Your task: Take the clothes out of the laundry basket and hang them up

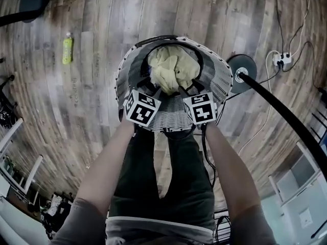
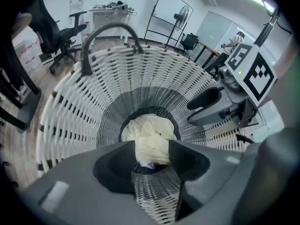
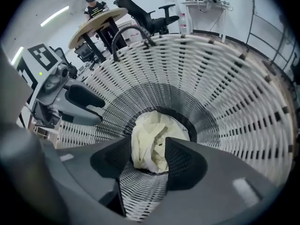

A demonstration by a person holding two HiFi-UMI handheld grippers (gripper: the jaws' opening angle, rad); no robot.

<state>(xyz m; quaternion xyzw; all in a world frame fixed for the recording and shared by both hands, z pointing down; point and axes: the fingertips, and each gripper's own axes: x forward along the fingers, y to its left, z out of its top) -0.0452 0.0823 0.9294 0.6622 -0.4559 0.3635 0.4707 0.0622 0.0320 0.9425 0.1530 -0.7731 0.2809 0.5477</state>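
A crumpled pale-yellow garment (image 1: 173,68) lies bunched at the bottom of a round, white woven laundry basket (image 1: 218,80) (a dark loop handle (image 2: 110,29) arches over its rim), standing upright on the wooden floor (image 1: 92,96); the cloth covers most of the basket's dark base.

The right tool's (image 3: 149,148) two dark jaws stand apart in the foreground, with nothing pressed between them. Through the gap shows a crumpled pale yellow garment (image 3: 157,132), lying at the bottom of a white woven laundry basket (image 3: 234,107) whose walls fill most of the view. A dark handle (image 3: 131,31) arches over the far rim. At the left, the left tool (image 3: 86,104) with its marker cube (image 3: 35,62) shows in front of the basket's wall. Beyond stand a round desk (image 3: 96,22), a person (image 3: 93,3) and a black office chair (image 3: 145,13).
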